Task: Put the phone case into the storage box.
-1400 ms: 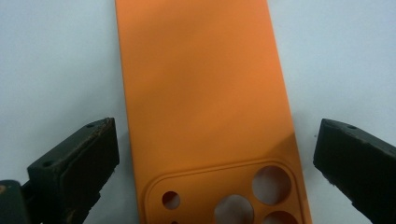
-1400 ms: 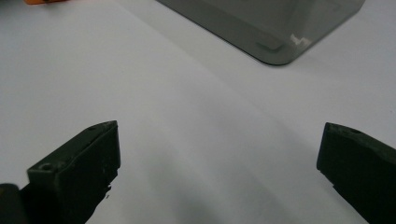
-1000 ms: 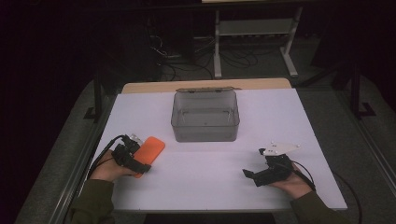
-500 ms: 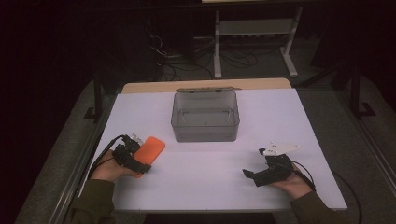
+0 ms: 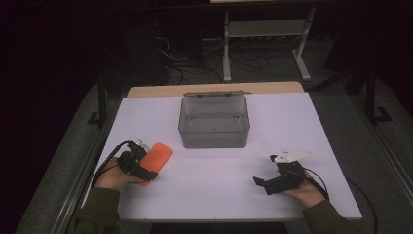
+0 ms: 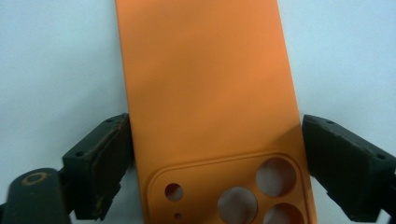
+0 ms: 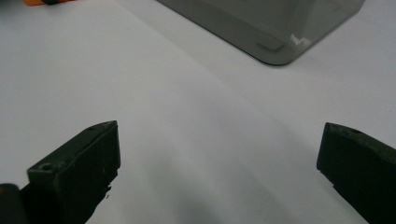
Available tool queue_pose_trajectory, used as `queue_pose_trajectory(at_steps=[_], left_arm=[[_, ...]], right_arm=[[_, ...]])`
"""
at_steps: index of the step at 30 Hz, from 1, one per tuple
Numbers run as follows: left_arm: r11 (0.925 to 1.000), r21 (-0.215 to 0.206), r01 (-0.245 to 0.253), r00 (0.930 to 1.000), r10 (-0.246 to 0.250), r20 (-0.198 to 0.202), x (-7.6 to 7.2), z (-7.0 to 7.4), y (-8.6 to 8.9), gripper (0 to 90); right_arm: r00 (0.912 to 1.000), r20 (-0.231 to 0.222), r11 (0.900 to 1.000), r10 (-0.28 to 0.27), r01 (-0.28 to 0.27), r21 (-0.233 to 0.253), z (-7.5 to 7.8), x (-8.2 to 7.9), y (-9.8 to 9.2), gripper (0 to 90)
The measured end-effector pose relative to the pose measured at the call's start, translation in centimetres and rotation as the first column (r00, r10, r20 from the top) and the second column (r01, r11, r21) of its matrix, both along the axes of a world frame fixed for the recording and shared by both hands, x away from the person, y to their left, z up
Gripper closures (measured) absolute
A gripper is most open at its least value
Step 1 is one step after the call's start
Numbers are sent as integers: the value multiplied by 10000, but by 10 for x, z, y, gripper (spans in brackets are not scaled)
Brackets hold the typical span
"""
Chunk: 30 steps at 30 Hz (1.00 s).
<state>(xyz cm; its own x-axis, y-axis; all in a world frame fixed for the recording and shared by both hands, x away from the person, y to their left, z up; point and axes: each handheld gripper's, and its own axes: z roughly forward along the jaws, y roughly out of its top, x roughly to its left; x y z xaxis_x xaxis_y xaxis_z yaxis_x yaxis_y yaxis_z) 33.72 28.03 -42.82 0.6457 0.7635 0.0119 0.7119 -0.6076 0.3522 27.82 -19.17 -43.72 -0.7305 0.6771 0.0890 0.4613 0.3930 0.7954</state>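
An orange phone case (image 6: 210, 102) lies flat on the white desk (image 5: 214, 195), near the grey bin (image 5: 214, 122) (camera holes showing). The left hand-held gripper (image 6: 212, 163) straddles it, jaws spread. The right hand-held gripper (image 7: 219, 172) gapes wide, opposite side of the bin.

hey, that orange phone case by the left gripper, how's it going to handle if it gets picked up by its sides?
The orange phone case looks thin and hollow, so probably very light. Its surface looks matte and smooth, likely soft silicone, so it should grip well against the left gripper jaws rather than slip. Squeezed across its long edges, it may bow or flex, since camera cutouts weaken that end.
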Motion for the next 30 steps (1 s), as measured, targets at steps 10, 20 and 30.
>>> queue_pose_trajectory(at_steps=[10,20,30], left_arm=[[9999,125,17,9999,-15,-166,1,2,-2,140],[9997,-86,216,9995,-218,-246,1,4,0,147],[9983,-262,517,9986,-519,-44,-2,19,-2,146]], right_arm=[[10000,-4,10000,1,-1,3,0,0,0,0],[10000,14,10000,-25,25,60,0,0,-1,0],[10000,15,10000,-16,16,44,0,0,-1,0]])
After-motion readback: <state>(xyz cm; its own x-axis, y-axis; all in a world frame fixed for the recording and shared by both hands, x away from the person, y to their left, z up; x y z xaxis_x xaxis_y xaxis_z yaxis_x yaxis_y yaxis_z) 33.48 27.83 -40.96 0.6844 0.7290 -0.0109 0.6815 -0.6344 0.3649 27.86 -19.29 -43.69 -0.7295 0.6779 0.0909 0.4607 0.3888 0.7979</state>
